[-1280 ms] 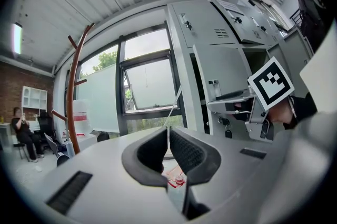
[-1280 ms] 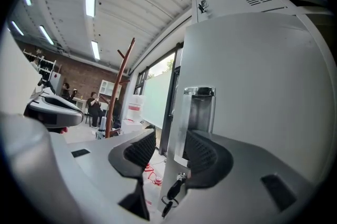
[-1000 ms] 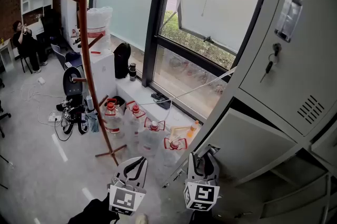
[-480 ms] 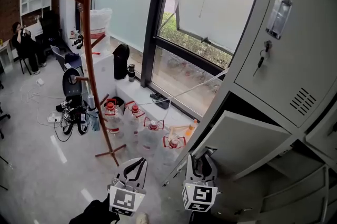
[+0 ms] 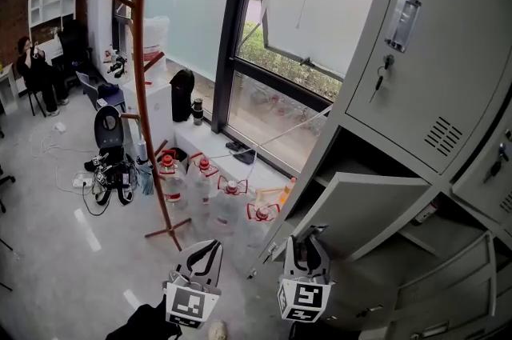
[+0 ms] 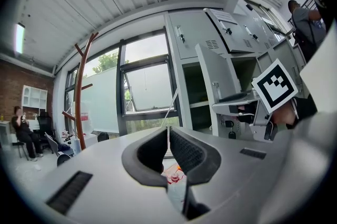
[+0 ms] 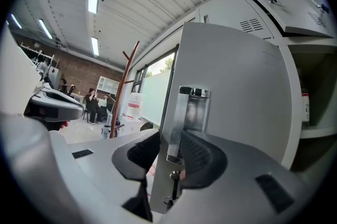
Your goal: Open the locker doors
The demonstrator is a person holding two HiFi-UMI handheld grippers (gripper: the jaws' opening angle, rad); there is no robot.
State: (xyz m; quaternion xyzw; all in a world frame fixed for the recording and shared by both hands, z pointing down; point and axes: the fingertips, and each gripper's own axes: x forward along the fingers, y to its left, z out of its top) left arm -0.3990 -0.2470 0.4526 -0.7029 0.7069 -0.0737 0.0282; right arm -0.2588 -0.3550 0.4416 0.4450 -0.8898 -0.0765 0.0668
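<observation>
The grey lockers (image 5: 416, 66) stand at the right; the upper door is closed, with a key (image 5: 382, 70) in its lock. Below it a lower door (image 5: 360, 206) hangs open towards me. My right gripper (image 5: 308, 241) is at that door's free edge. In the right gripper view the door (image 7: 237, 91) runs between the jaws of the right gripper (image 7: 171, 138), which have just been closing and whose pads press on the edge at the metal handle (image 7: 188, 112). My left gripper (image 5: 213, 246) hangs free left of the door; in its own view the left gripper (image 6: 168, 130) is shut and empty.
A brown coat stand (image 5: 148, 90) rises on the left, with several water bottles (image 5: 216, 186) on the floor under the tilted window (image 5: 304, 34). A person sits far off at the left (image 5: 36, 66). Another open compartment (image 5: 448, 282) lies at the lower right.
The lower locker door has swung further open with my right gripper at its edge. The locker bank has shifted left in the head view. The left gripper keeps its place in the picture.
</observation>
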